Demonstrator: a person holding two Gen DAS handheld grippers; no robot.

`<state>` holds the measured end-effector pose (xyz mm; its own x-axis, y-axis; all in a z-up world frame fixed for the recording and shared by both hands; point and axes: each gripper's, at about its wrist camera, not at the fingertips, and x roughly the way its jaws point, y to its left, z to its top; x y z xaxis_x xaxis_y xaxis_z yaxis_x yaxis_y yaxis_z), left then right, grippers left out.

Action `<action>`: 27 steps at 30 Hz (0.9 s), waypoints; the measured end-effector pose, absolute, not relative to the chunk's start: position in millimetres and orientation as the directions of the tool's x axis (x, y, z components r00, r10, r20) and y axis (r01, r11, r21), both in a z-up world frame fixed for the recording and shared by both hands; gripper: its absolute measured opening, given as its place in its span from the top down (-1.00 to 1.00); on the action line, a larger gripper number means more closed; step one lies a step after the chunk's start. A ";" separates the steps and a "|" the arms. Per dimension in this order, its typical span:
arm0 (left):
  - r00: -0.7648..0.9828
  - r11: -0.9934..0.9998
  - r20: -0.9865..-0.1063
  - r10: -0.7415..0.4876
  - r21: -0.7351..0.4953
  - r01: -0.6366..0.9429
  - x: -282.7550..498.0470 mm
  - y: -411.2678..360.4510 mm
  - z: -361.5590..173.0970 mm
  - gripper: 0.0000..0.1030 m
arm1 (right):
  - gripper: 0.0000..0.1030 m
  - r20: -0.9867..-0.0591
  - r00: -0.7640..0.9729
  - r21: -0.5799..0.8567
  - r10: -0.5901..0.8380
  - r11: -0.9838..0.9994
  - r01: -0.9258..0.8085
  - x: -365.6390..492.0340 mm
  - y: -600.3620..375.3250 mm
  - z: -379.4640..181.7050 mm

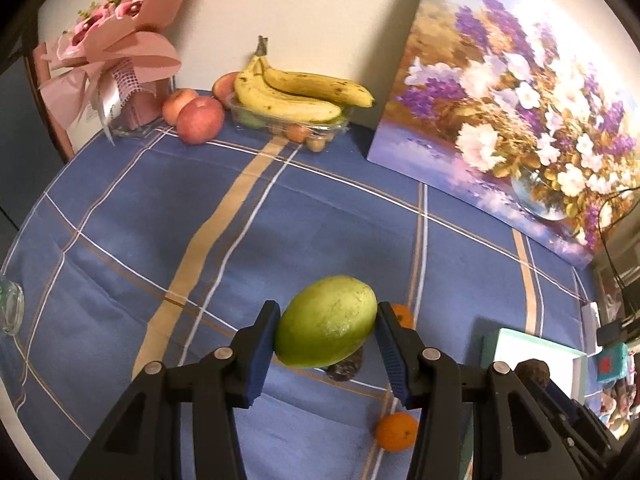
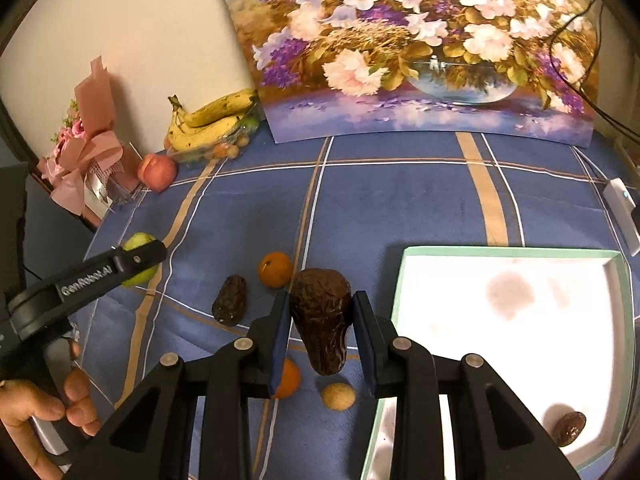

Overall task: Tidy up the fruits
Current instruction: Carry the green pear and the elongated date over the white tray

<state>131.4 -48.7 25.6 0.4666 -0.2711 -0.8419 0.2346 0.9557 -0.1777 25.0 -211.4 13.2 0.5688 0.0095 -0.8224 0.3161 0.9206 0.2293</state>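
Note:
My left gripper is shut on a green mango and holds it above the blue checked cloth; it also shows in the right wrist view. My right gripper is shut on a dark wrinkled avocado, just left of a white tray with a mint rim. One dark fruit lies in the tray's near right corner. On the cloth lie another dark avocado, two oranges and a small tan fruit.
At the back stand a clear box with bananas on top, red apples, a pink bouquet and a flower painting. A glass sits at the left edge. A white charger lies at right.

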 end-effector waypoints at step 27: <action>0.390 0.870 -0.846 -0.363 -0.158 0.468 69.0 -169.8 25.2 0.00 | 0.37 -0.841 0.534 0.264 -0.090 0.794 0.548 -53.5 -340.7 10.8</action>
